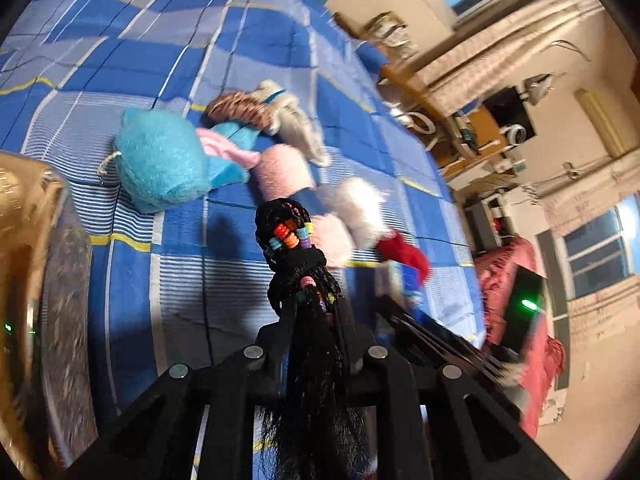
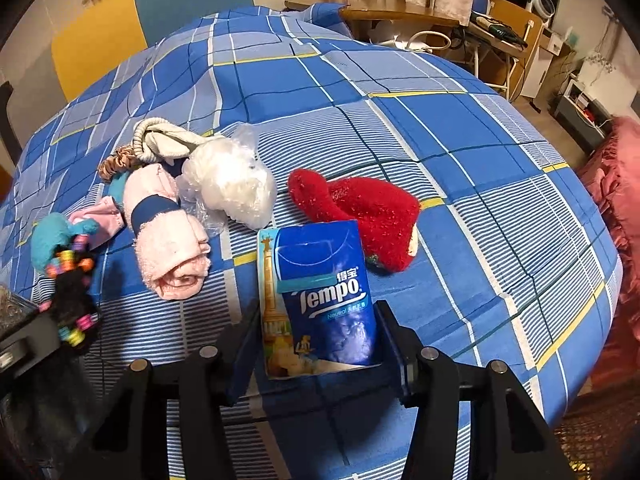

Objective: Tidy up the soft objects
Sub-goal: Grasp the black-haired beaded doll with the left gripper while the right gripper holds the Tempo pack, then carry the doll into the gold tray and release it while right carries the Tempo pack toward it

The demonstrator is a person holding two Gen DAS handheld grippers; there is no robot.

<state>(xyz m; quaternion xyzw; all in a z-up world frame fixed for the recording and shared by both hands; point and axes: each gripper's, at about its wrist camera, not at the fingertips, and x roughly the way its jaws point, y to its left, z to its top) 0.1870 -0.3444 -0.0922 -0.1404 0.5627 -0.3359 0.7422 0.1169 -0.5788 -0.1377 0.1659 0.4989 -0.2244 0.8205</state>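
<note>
Two grippers are at work over a bed spread with a blue checked cover (image 2: 460,152). The left gripper (image 1: 316,300) has its jaws clenched on a black braided hairpiece (image 1: 292,232) strung with coloured beads; the jaws have just been closing, and the hair sits pinched between them, its loose end trailing back over the gripper's frame. It appears lifted clear of the cover, near a turquoise plush toy (image 1: 160,164). The right gripper (image 2: 316,336) has a blue pack of tissues (image 2: 324,296) standing between its fingers; the pads seem to lie against both sides of the pack, so it is probably grasped, though the contact is not sharp enough to be sure.

Other soft things lie close together on the cover: a rolled pink towel (image 2: 164,232), a white fluffy bundle in clear plastic (image 2: 232,188), a red fuzzy sock (image 2: 360,212), a cream sock (image 2: 160,140) and a brown scrunchie (image 2: 116,166).

By the look of it, the hairpiece is light and limp and will droop and swing, so a hold near the beaded middle suits it better than the loose ends. The tissue pack should be light, squashy and slick in its wrapper; gripping across its flat sides, low down, ought to keep it from sliding.
</note>
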